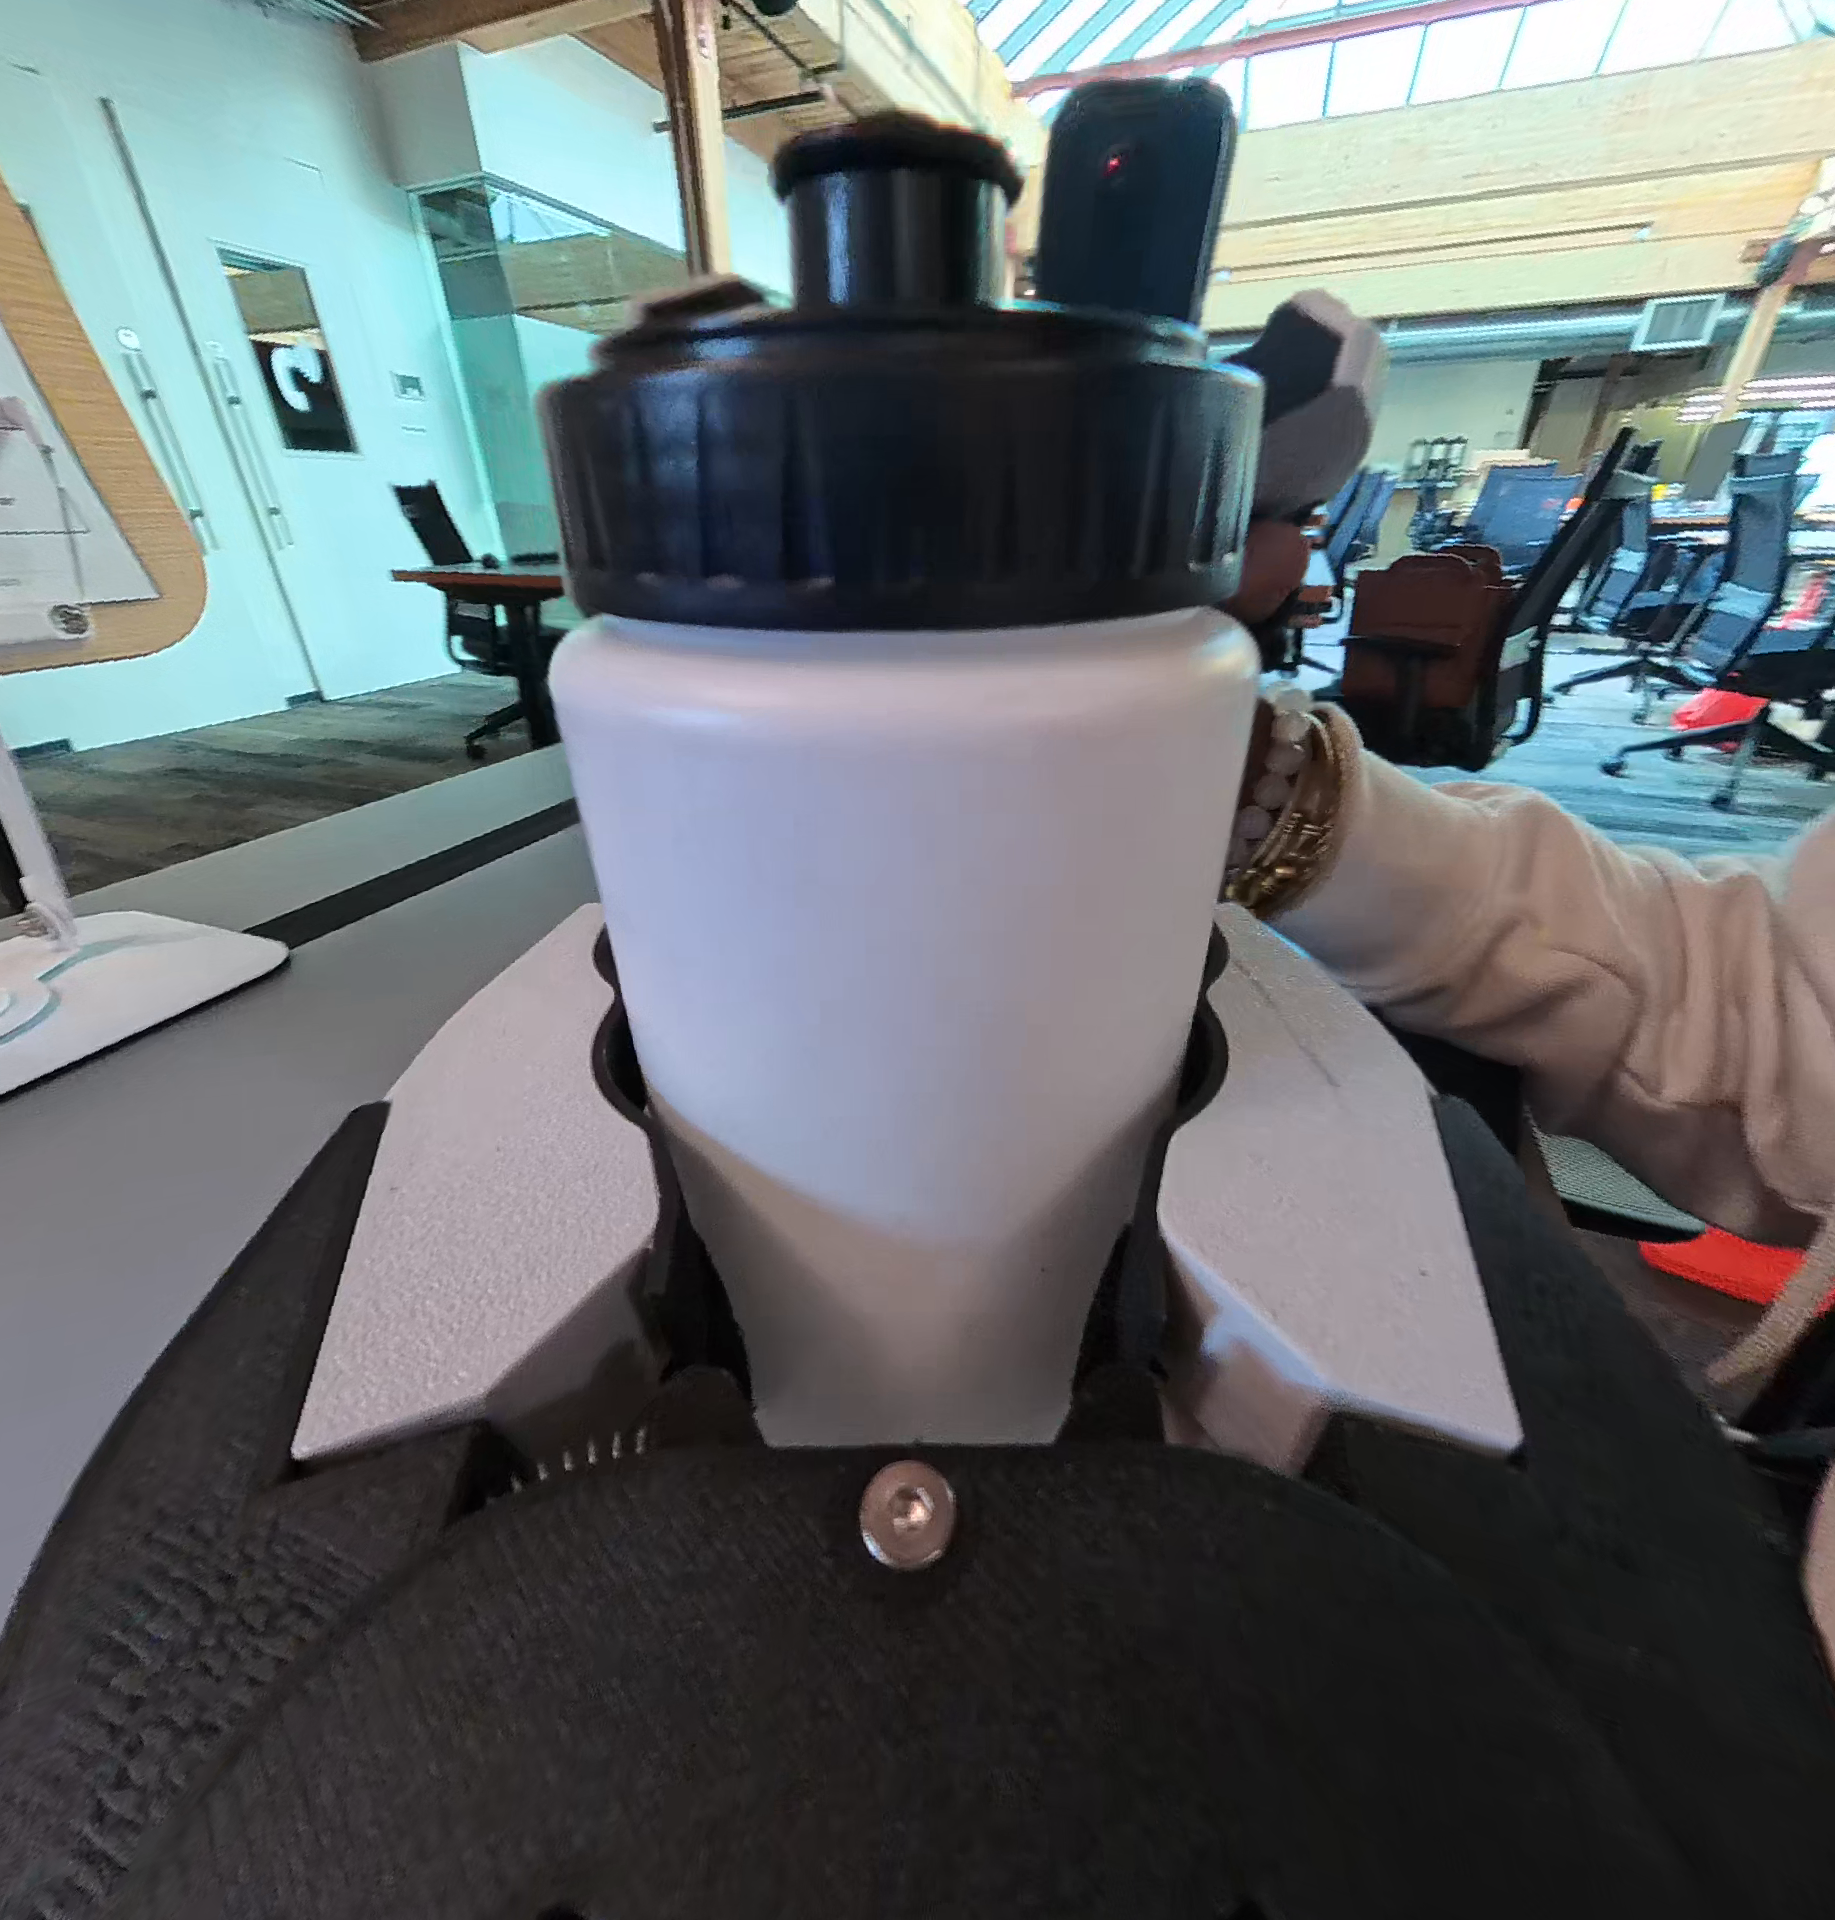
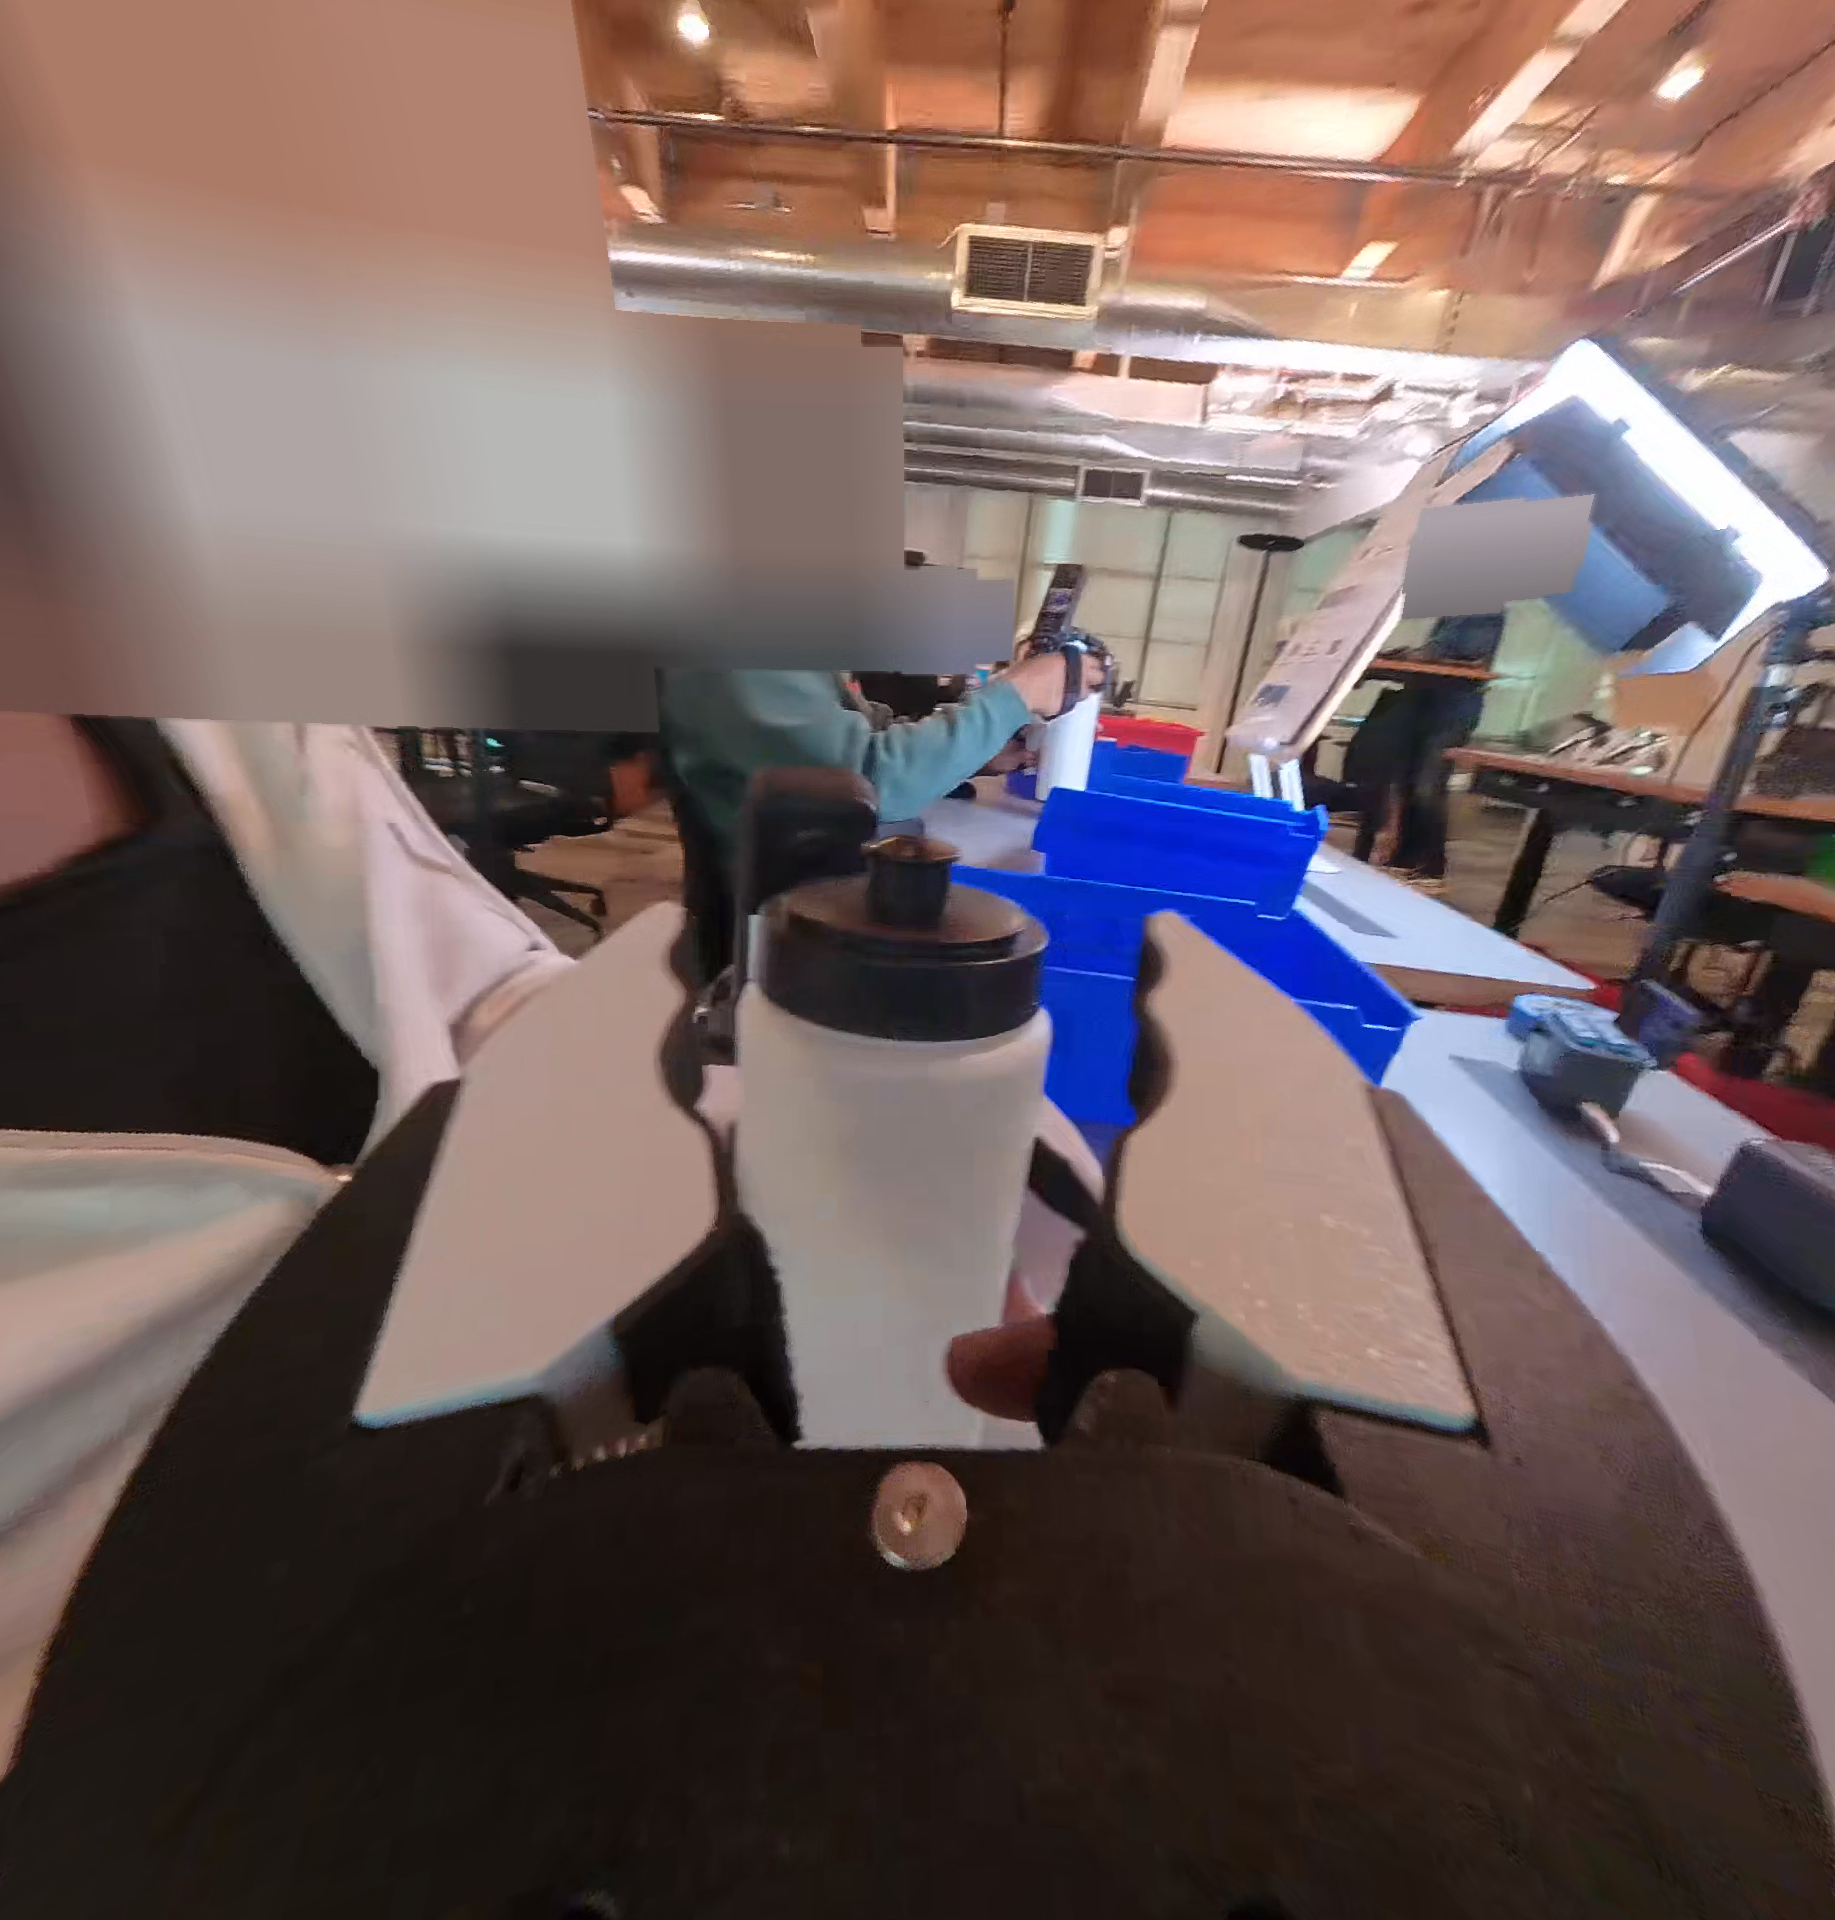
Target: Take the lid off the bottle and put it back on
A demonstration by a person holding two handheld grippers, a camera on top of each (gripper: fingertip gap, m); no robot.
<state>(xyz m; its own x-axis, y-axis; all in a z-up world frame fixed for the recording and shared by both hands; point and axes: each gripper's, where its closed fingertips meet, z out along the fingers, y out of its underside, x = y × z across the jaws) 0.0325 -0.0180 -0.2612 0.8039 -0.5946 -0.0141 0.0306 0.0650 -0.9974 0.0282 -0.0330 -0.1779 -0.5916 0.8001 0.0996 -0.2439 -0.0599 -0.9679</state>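
A white bottle (image 1: 892, 935) with a black ribbed lid (image 1: 892, 488) and a spout on top stands upright between my left gripper's (image 1: 908, 935) fingers. That gripper is shut on the bottle's body, below the lid. In the right wrist view the same bottle (image 2: 882, 1174) and lid (image 2: 902, 966) sit between my right gripper's (image 2: 913, 920) wide-open fingers, with a gap on each side. The right gripper's grey fingertips (image 1: 1308, 395) show behind the lid in the left wrist view. The lid sits on the bottle.
A grey table (image 1: 165, 1195) carries a white sign stand (image 1: 92, 977) at the left. Stacked blue bins (image 2: 1183, 862) stand beyond the bottle, with small dark devices (image 2: 1578, 1049) to the right. A cream sleeve (image 1: 1515, 987) reaches in. Office chairs and people fill the background. Some 8 cm of space lies between my two pairs of fingers.
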